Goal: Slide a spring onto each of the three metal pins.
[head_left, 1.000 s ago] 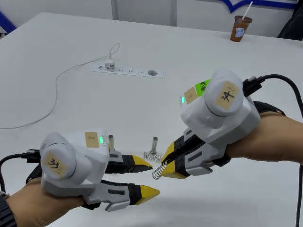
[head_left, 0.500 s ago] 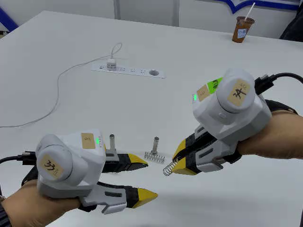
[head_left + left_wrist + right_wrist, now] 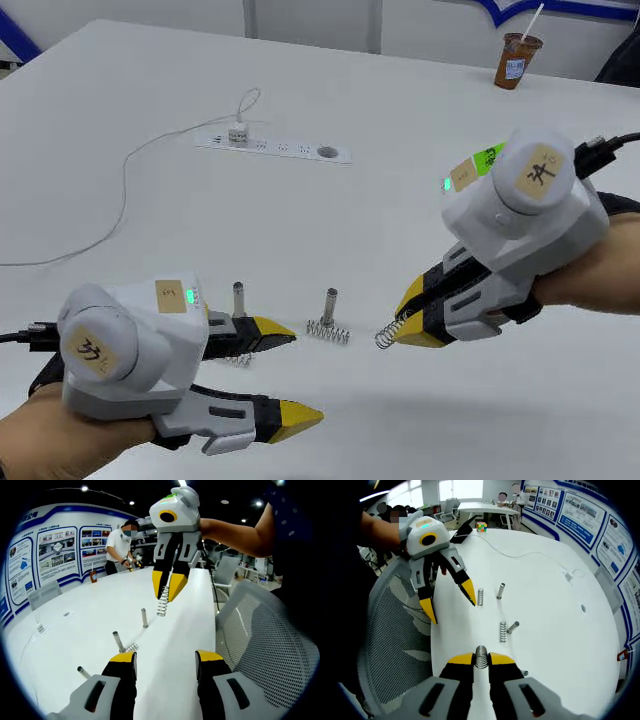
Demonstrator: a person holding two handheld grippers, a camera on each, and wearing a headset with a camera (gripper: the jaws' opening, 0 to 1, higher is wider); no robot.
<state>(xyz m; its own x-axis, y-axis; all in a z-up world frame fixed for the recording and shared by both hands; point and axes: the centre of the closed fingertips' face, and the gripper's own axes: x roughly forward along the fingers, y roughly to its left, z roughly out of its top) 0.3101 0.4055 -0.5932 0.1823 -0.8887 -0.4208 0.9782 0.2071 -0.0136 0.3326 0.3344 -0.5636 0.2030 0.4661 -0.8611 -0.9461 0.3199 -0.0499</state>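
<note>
Spring (image 3: 384, 338), thin silvery coil, between right gripper (image 3: 398, 330) fingers (image 3: 412, 297)

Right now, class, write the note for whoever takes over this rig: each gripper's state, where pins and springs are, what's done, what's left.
The left gripper is open and empty. The right gripper is shut on the held spring, above the table. The near pin, middle pin and far pin stand upright, all bare. On the table lie spring one and spring two, each beside a pin. Done: one spring picked up. Left: all three springs onto pins.
</note>
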